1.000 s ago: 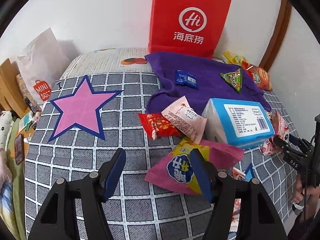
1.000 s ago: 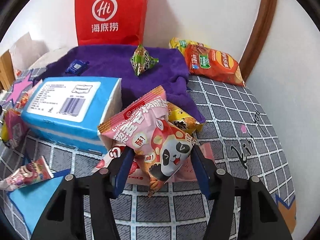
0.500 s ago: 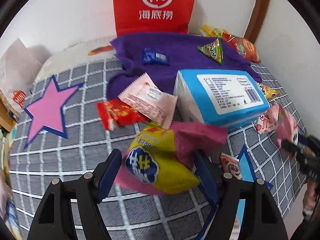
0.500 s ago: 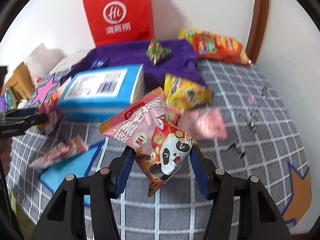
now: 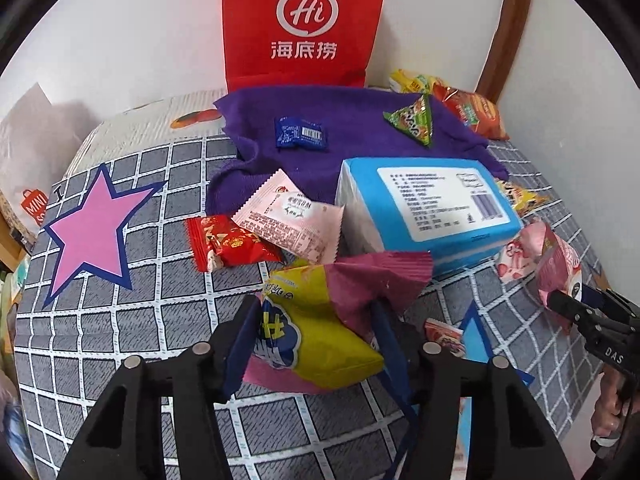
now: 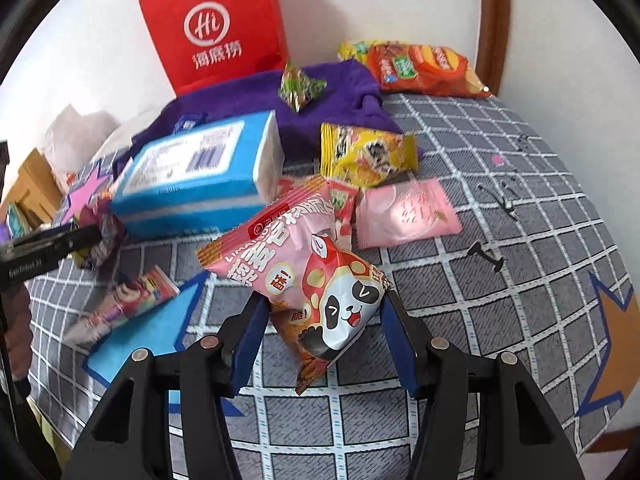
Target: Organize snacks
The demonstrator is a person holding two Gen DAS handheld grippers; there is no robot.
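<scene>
A crinkled yellow-and-magenta foil snack bag (image 5: 320, 320) is clamped between the blue pads of the left gripper (image 5: 316, 344), whose jaws have just been closing on it; it is held just in front of the blue rectangular tissue pack (image 5: 432, 208). A pink panda-printed snack packet (image 6: 312, 280) is gripped by the partly closed right gripper (image 6: 324, 332), in front of the same tissue pack (image 6: 200, 172), above the grey checked cloth (image 6: 500, 280).

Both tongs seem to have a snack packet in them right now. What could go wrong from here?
The left tongs, which have just been closing, pinch the puffy yellow-and-magenta snack bag at its lower part only, so it might slip or crush. The right tongs hold the pink panda-print packet by its bottom half; it could tilt out above the crowded grey checked cloth.
</scene>
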